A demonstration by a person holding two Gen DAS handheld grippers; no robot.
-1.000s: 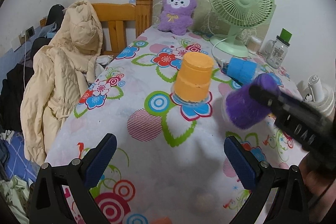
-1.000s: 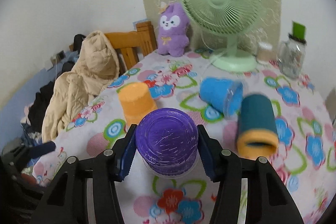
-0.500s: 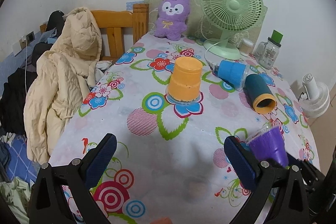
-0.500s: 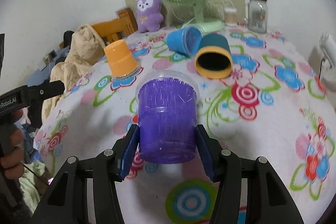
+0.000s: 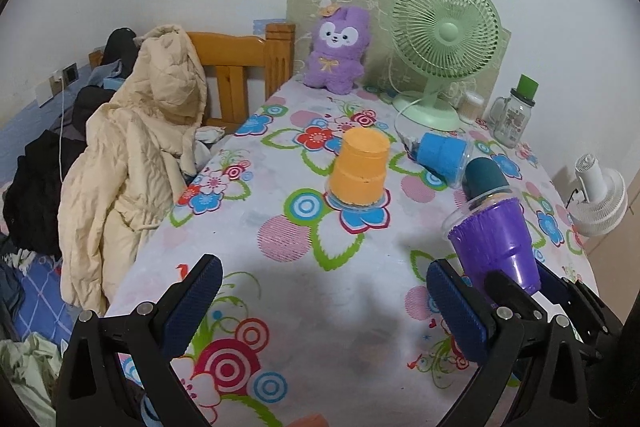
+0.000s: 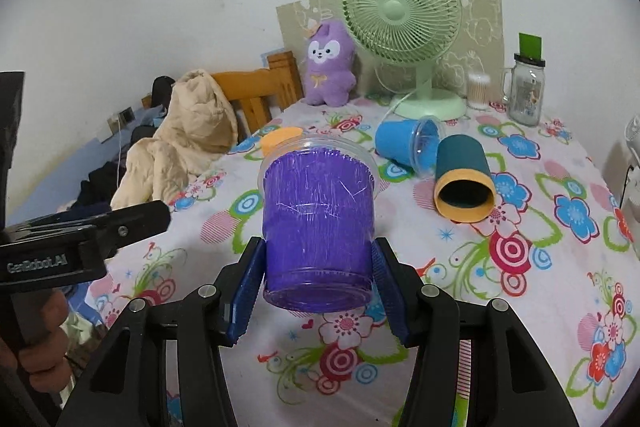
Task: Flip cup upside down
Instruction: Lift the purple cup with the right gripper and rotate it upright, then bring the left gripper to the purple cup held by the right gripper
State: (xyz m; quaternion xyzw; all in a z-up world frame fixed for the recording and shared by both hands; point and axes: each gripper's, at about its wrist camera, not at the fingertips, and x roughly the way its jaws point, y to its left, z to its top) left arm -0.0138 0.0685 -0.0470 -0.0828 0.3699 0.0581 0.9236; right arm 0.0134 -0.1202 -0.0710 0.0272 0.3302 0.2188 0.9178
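The right gripper (image 6: 318, 277) clamps the purple cup (image 6: 318, 227) near its base between 2 blue pads (image 6: 246, 291), holding it above the floral tablecloth (image 6: 520, 287) with the clear rim pointing away and slightly up (seen from the left wrist view it leans toward the table's middle). The left gripper (image 5: 324, 307) hangs with its jaws wide apart and nothing between them. An orange cup (image 5: 360, 167) stands upside down; a blue cup (image 5: 442, 153) and a teal cup (image 6: 464, 181) lie on their sides near the green fan (image 6: 402, 13)
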